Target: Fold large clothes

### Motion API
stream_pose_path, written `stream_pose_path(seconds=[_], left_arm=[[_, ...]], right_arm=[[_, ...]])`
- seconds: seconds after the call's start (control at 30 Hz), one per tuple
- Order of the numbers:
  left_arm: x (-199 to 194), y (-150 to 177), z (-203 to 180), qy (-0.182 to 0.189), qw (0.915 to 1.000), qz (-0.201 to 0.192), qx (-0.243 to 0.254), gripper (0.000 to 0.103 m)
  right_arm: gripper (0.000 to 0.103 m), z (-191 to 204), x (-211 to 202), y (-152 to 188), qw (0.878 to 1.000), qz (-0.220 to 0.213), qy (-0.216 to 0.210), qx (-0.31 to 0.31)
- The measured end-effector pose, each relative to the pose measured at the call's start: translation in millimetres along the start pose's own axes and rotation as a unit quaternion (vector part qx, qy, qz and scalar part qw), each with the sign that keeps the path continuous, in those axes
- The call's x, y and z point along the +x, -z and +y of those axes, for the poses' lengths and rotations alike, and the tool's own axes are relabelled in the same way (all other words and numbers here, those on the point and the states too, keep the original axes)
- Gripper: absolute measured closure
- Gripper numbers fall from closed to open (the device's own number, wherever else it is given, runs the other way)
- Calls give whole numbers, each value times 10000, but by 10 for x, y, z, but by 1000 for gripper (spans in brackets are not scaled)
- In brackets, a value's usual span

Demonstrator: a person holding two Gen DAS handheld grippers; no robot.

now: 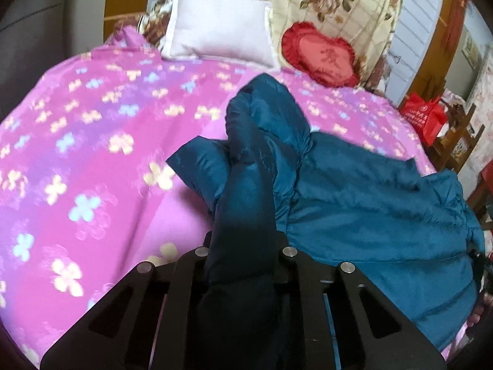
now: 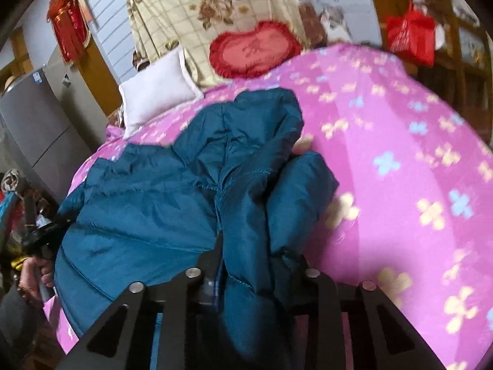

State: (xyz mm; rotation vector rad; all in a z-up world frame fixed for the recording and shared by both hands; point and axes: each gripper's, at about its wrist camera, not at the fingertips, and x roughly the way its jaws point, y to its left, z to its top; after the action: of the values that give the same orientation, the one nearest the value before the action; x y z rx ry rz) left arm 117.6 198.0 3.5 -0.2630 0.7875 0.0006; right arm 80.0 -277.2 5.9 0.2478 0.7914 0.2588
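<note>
Teal puffer jacket [image 1: 354,191] on the floral bedspread [image 1: 92,141], left claw [image 1: 243,240] and right claw [image 2: 255,262] each clamped on fabric; lift-and-fold step, next carry both bunches across the body evenly.

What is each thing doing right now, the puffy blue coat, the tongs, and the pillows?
Teal puffer jacket: crumpled on the bed, both near edges bunched up.
Left tongs: shut on jacket fabric.
Right tongs: shut on jacket fabric.
Pink floral bedspread: spread flat.
White pillow: propped up at the bed's head.
Red heart cushion: leaning on the floral quilt.
</note>
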Motion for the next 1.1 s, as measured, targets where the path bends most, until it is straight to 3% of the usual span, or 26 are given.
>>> stream_pose_path(seconds=[0.27, 0.43, 0.6, 0.67, 0.7, 0.77, 0.83, 0.87, 1.0, 1.1], left_arm=[[-816, -110, -334, 519, 9976, -438, 146, 90], [-1089, 76, -446, 835, 9958, -366, 96, 90], [-939, 412, -579, 875, 9959, -134, 172, 90], [-787, 543, -604, 723, 9971, -66, 220, 89], [-655, 628, -629, 471, 9983, -36, 327, 88], [-435, 759, -579, 306, 9989, 213, 295, 75], [-349, 831, -458, 407, 9986, 340, 43, 66], [-368, 835, -387, 524, 9980, 334, -119, 66], [-538, 652, -201, 655, 9964, 284, -466, 64], [-756, 364, -277, 323, 9984, -251, -380, 63]], right_arm=[[82, 271, -904, -115, 9916, -1139, 501, -361], [82, 214, -1358, 10, 9845, -1565, 613, -496], [82, -36, -1347, 185, 9871, -1384, 727, -334], [81, -149, -1203, 243, 9899, -1182, 732, -264], [81, -234, -1068, 280, 9922, -1013, 712, -146], [74, -453, -748, 356, 9958, -446, 749, 297], [60, -691, -500, 435, 9939, 96, 663, 879], [57, -813, -471, 467, 9911, 139, 438, 1247], [55, -978, -745, 409, 9803, -381, 369, 1904], [54, -864, -1055, 270, 9713, -960, 1037, 1916]])
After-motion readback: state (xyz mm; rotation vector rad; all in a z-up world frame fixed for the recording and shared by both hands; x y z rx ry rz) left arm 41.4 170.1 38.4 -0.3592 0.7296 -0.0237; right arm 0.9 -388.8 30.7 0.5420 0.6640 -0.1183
